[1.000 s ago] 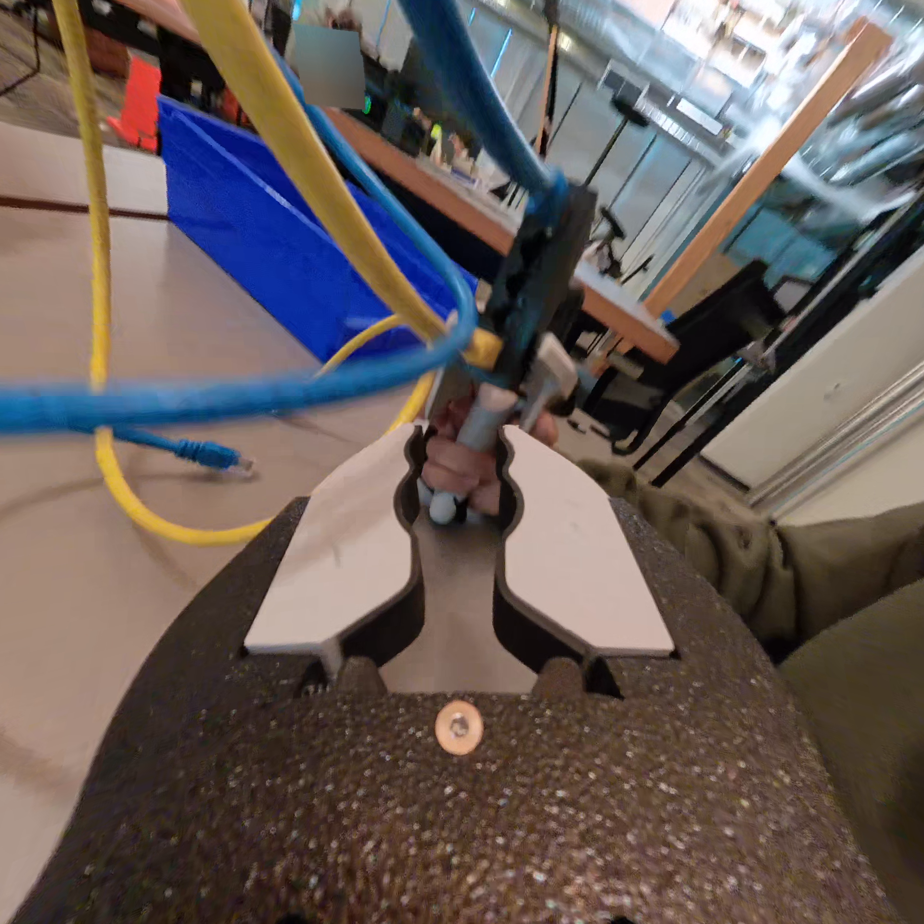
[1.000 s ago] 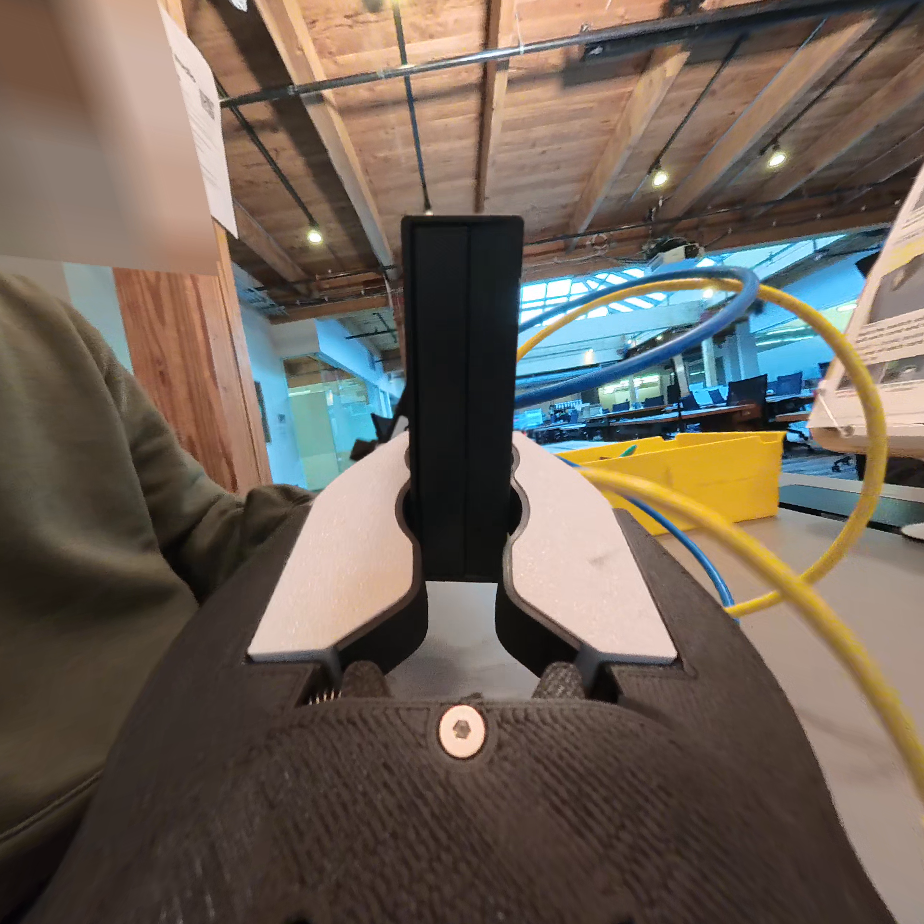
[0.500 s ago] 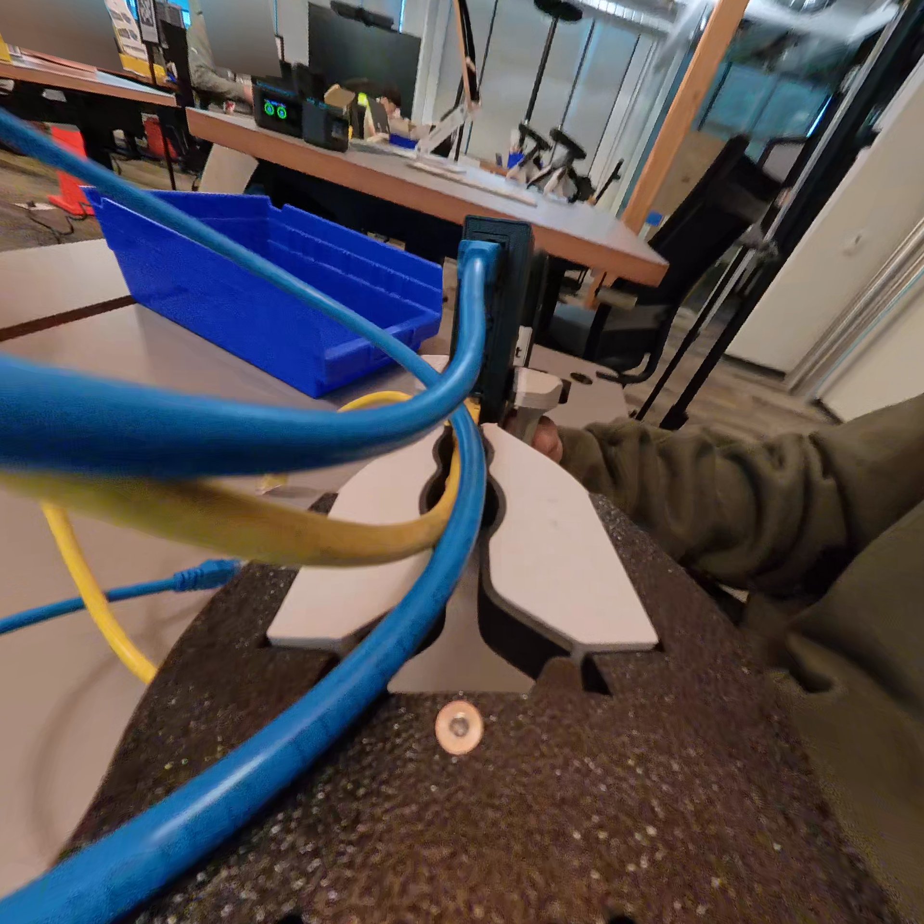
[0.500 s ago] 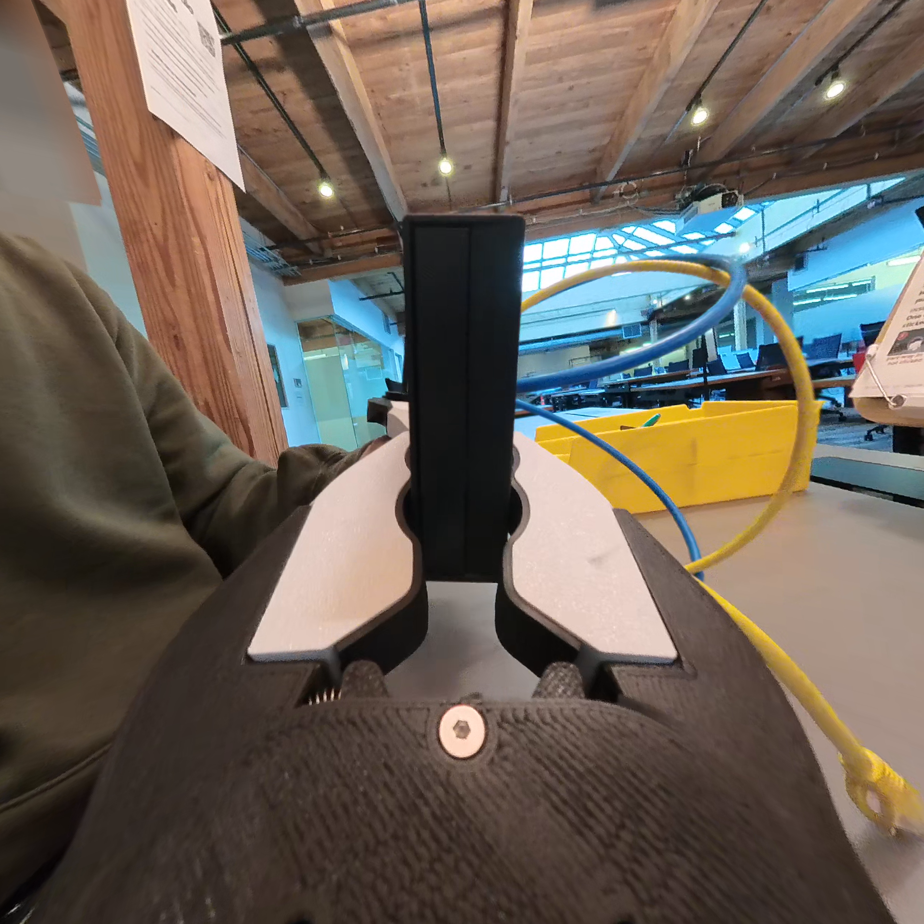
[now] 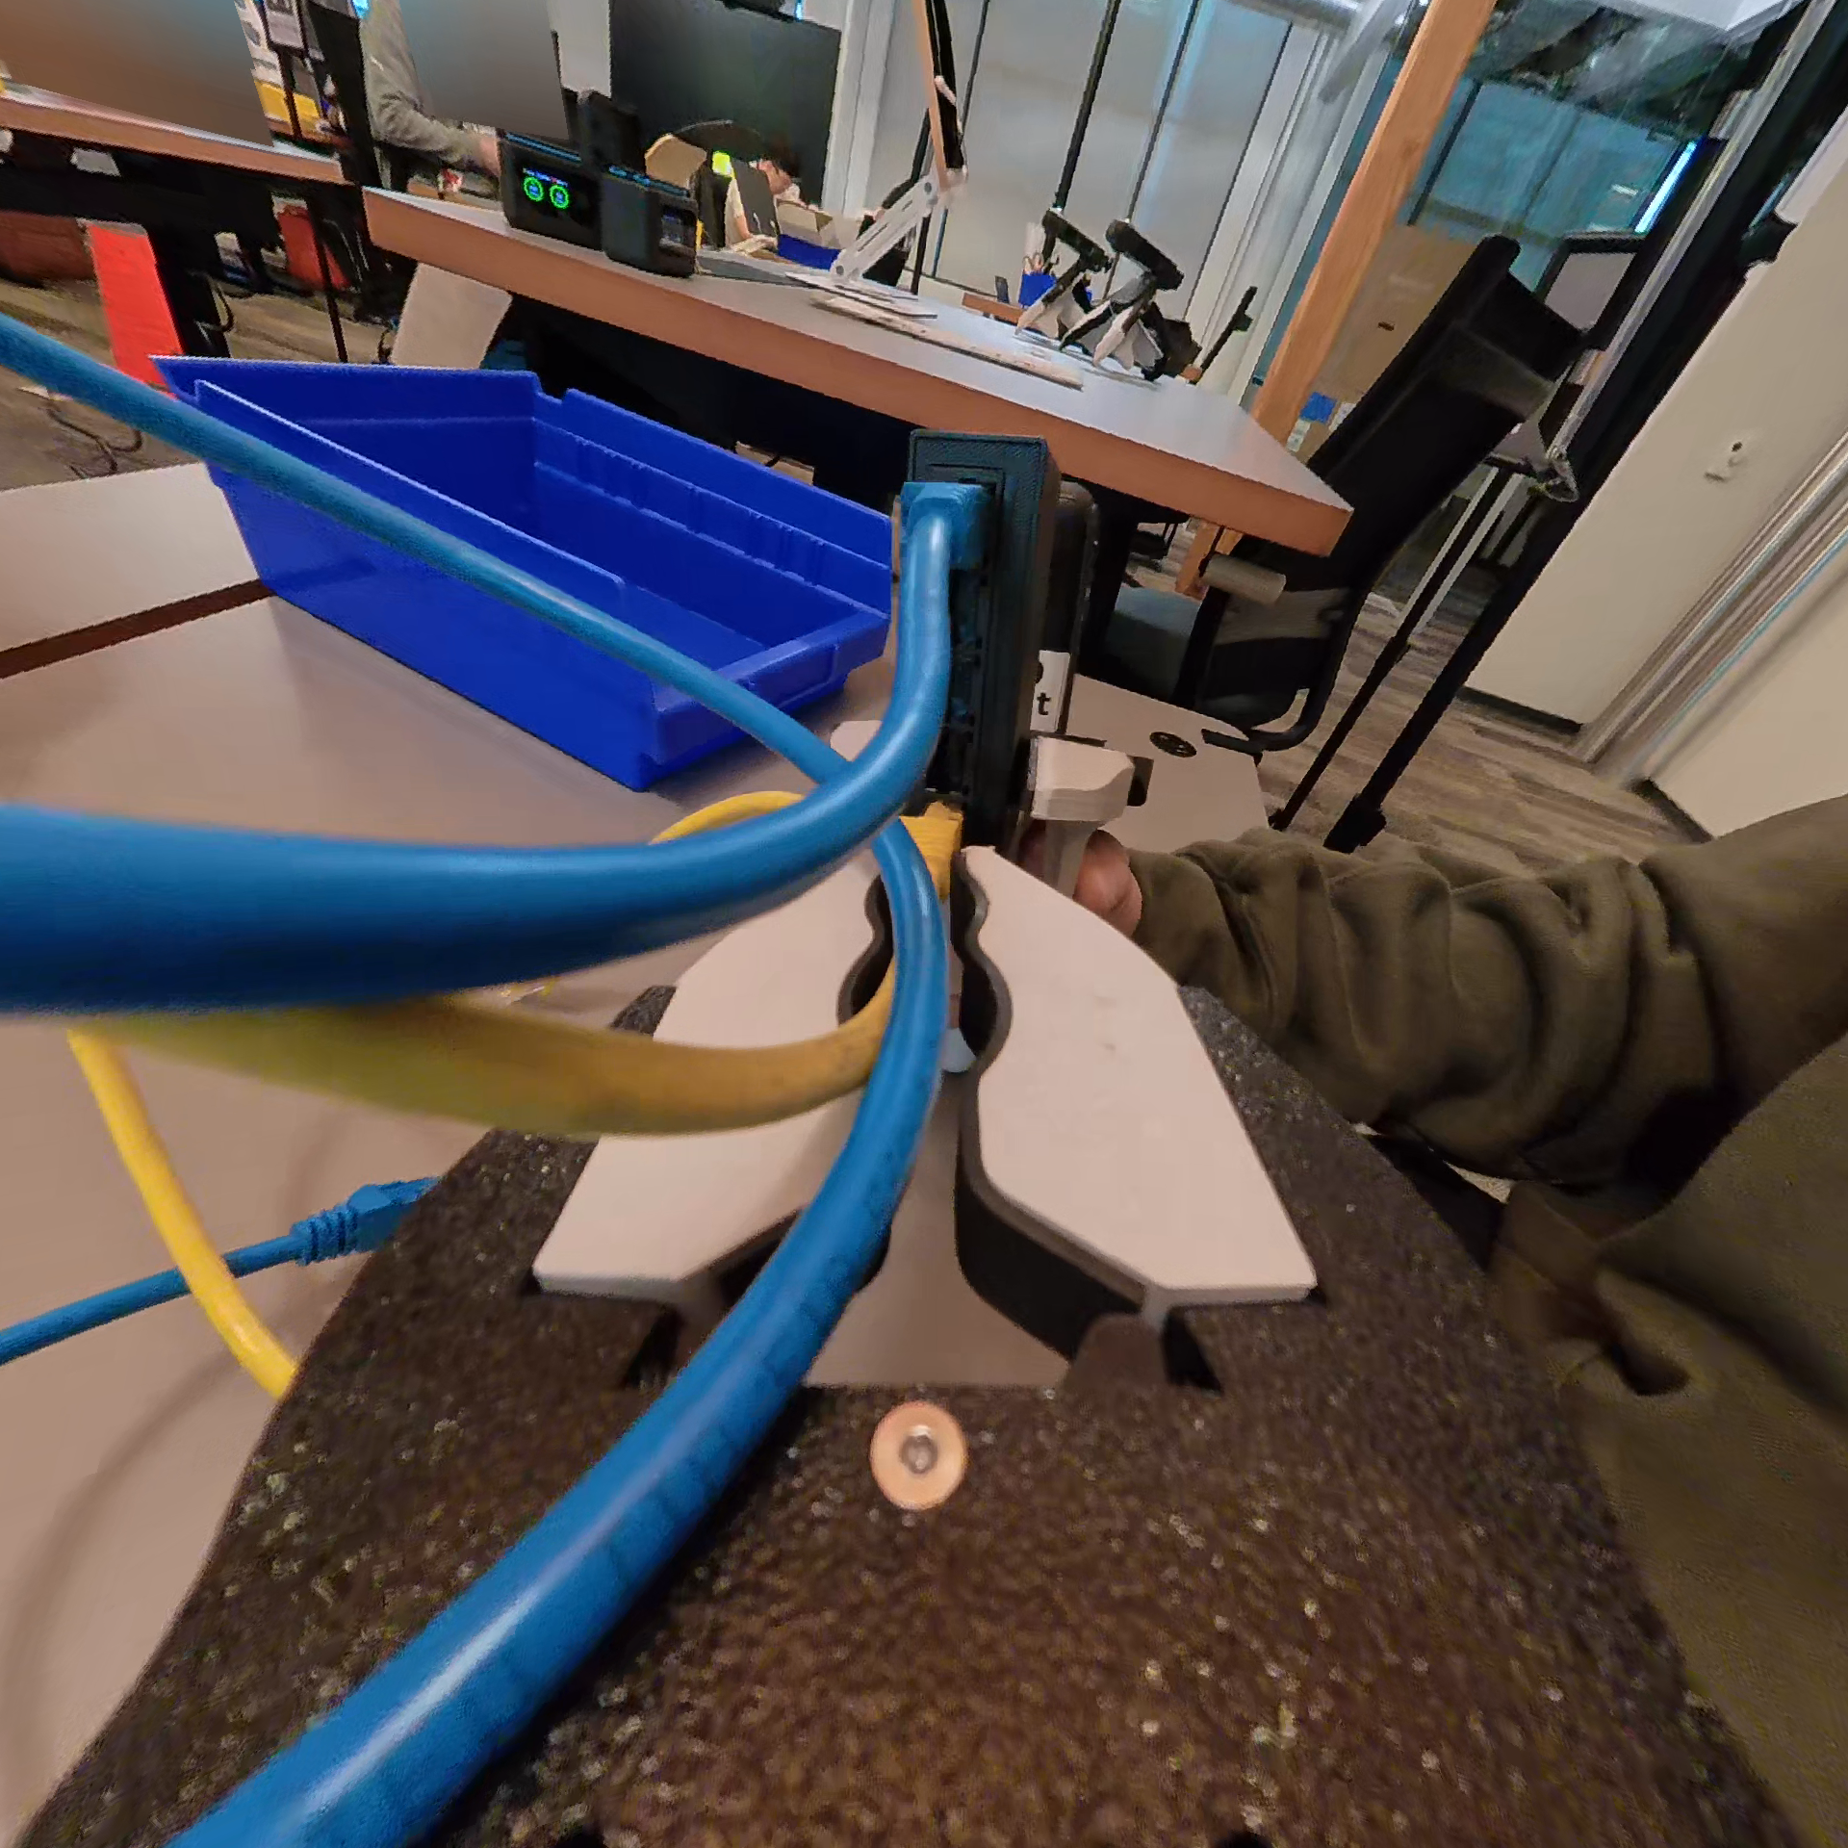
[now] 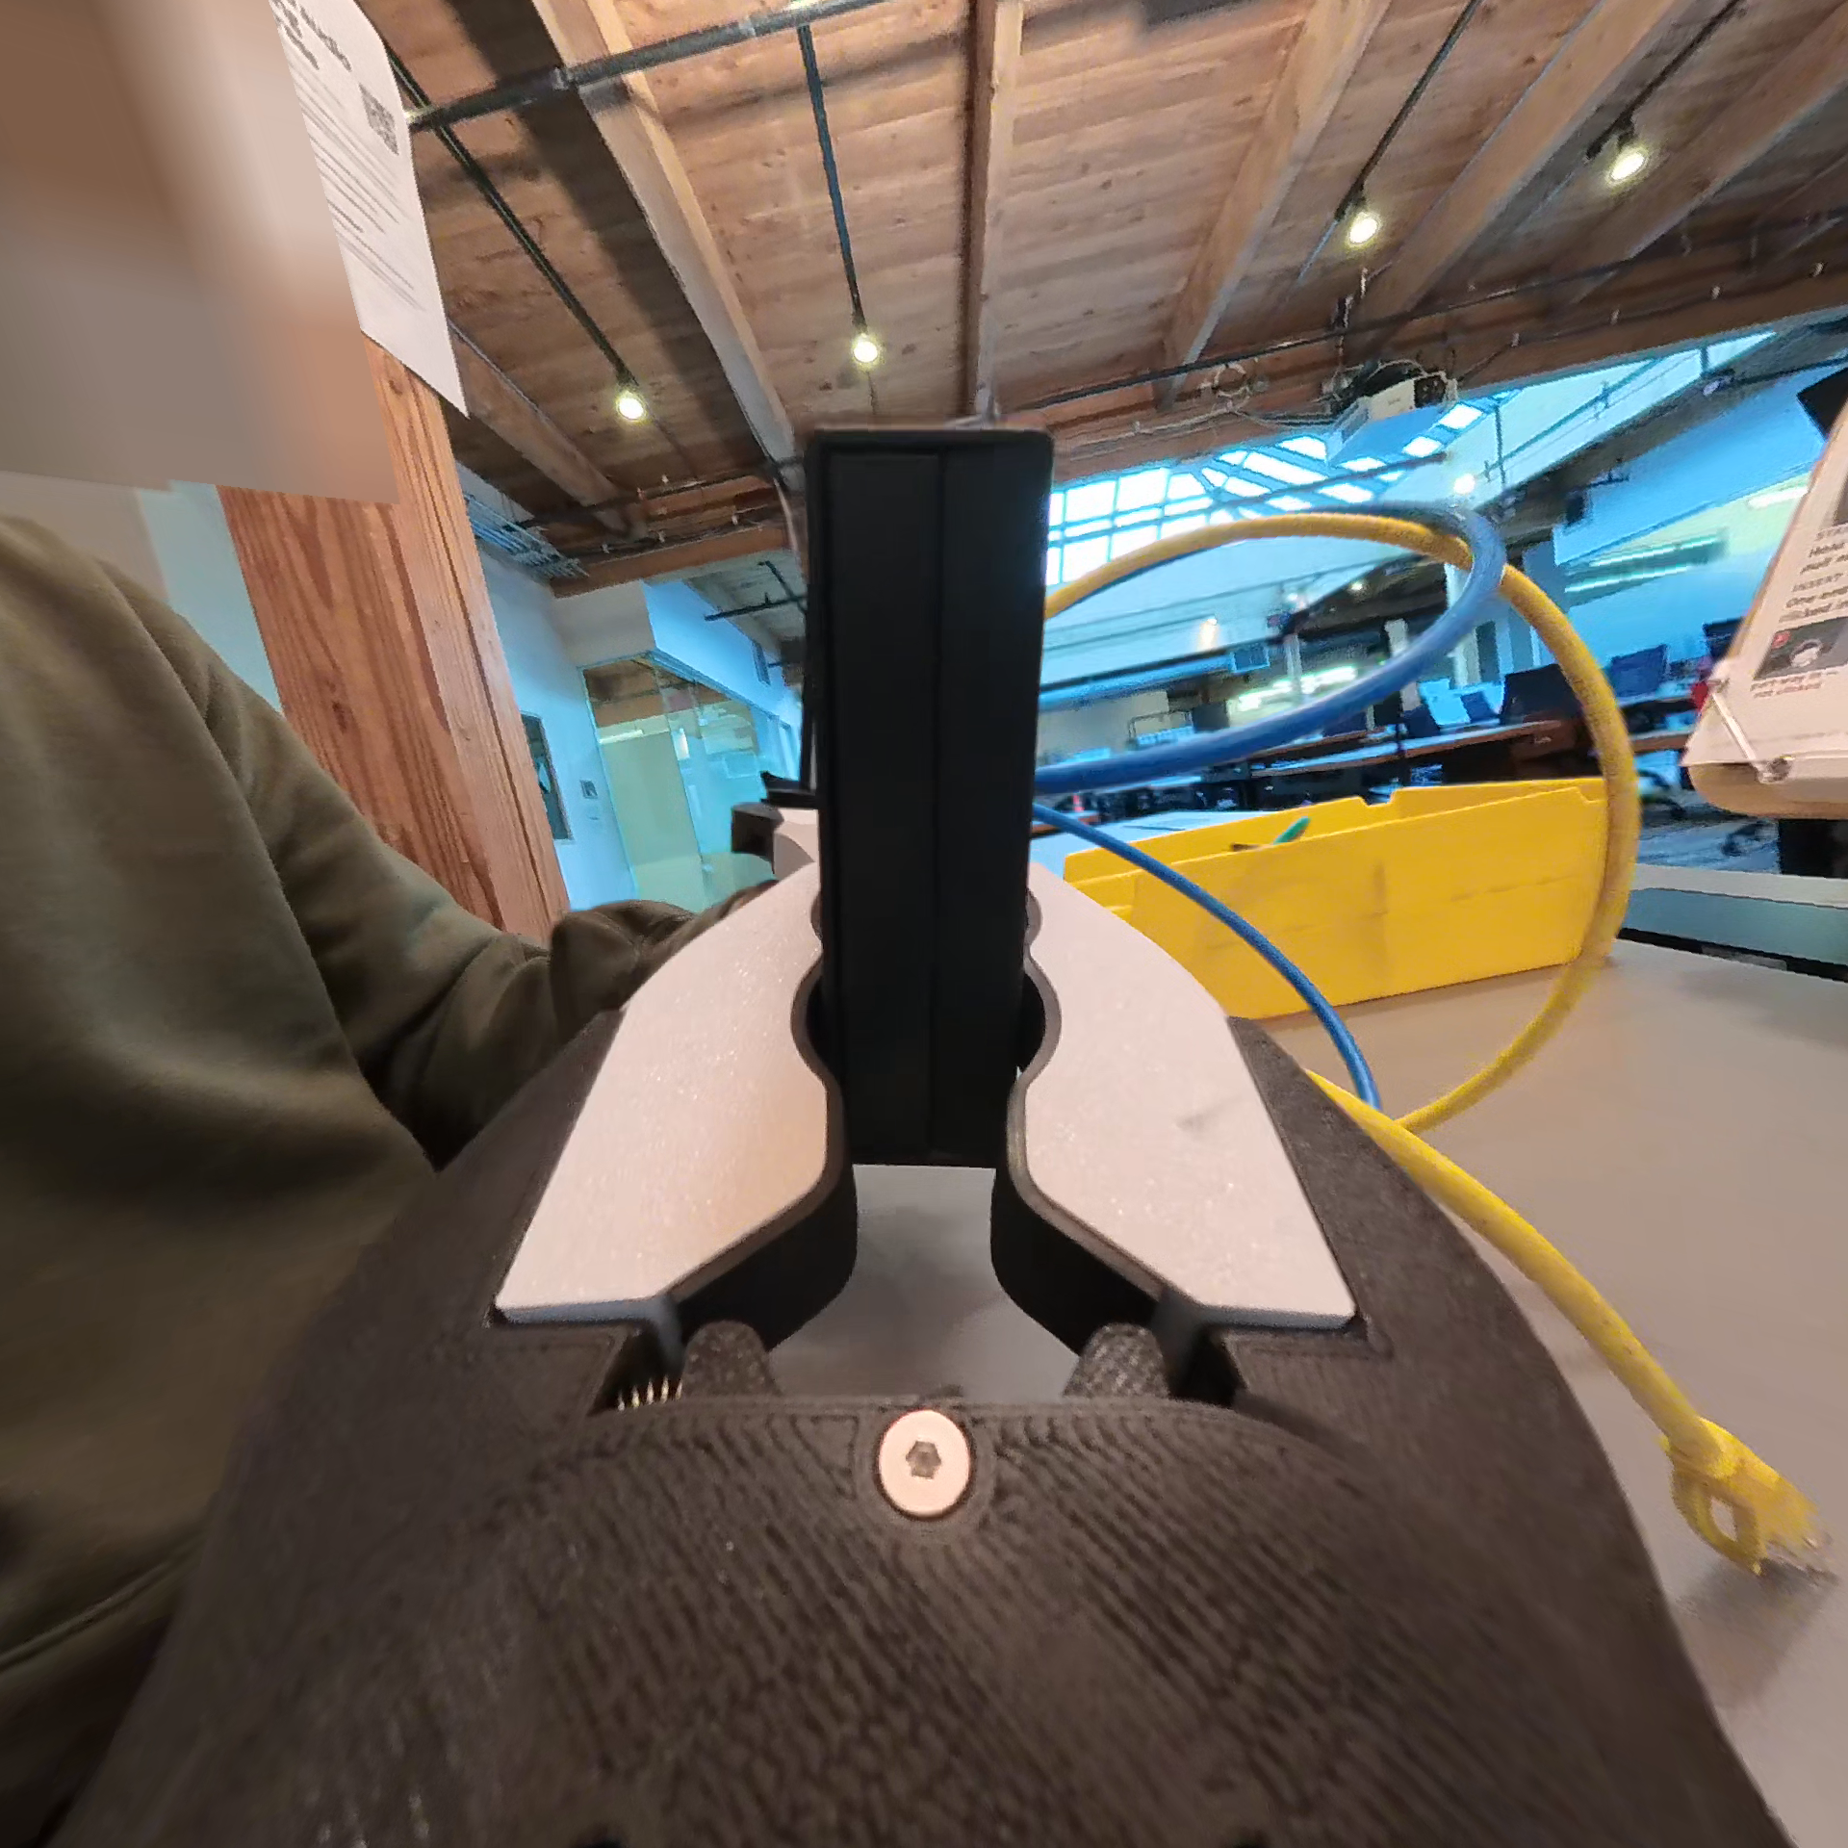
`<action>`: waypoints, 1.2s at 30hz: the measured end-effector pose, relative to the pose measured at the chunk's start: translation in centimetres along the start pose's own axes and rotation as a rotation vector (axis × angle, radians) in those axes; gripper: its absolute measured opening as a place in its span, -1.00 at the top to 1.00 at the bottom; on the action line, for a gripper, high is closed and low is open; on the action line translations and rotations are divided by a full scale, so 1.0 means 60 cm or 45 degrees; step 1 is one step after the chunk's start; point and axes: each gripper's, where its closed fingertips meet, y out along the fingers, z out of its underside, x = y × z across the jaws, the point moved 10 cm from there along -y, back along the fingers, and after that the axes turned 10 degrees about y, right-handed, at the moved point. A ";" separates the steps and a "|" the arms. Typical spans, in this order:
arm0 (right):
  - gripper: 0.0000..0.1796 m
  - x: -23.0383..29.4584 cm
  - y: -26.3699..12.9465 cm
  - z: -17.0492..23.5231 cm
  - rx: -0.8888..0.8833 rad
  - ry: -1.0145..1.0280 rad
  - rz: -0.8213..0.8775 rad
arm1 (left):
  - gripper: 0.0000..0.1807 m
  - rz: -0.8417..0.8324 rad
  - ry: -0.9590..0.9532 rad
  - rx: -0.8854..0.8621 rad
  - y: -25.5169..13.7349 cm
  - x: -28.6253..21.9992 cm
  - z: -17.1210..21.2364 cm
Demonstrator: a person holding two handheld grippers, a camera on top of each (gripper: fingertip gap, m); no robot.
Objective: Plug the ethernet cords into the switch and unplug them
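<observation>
My right gripper (image 6: 925,900) is shut on the black switch (image 6: 925,800) and holds it upright above the table. The switch also shows in the left wrist view (image 5: 1000,600). A blue cord (image 5: 400,900) is plugged in near its top. A yellow cord (image 5: 600,1080) ends in a yellow plug (image 5: 940,830) at the switch's lower end. My left gripper (image 5: 925,870) sits just below that plug, its jaws nearly together on the yellow cord. The blue cord drapes over the gap and the gripper's body.
A blue bin (image 5: 560,560) stands on the table beyond the cords. A loose blue plug (image 5: 350,1215) lies at the left. In the right wrist view a loose yellow plug (image 6: 1740,1500) lies on the table and a yellow bin (image 6: 1350,900) stands behind. A green sleeve (image 5: 1400,980) is at the right.
My left gripper has come up under the switch. Its jaws have narrowed, and both cords now lie across it. The right gripper still holds the switch and has tilted slightly.
</observation>
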 end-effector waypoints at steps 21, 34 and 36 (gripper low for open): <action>0.67 0.000 0.000 -0.003 0.036 -0.093 0.074 | 0.68 -0.391 0.544 0.345 -0.062 -0.087 -0.124; 0.67 0.014 0.024 0.010 0.192 -0.171 0.027 | 0.69 0.234 0.497 0.824 0.048 -0.009 -0.137; 0.67 0.014 0.026 0.010 0.229 -0.196 0.049 | 0.70 0.258 0.507 0.865 0.051 -0.007 -0.140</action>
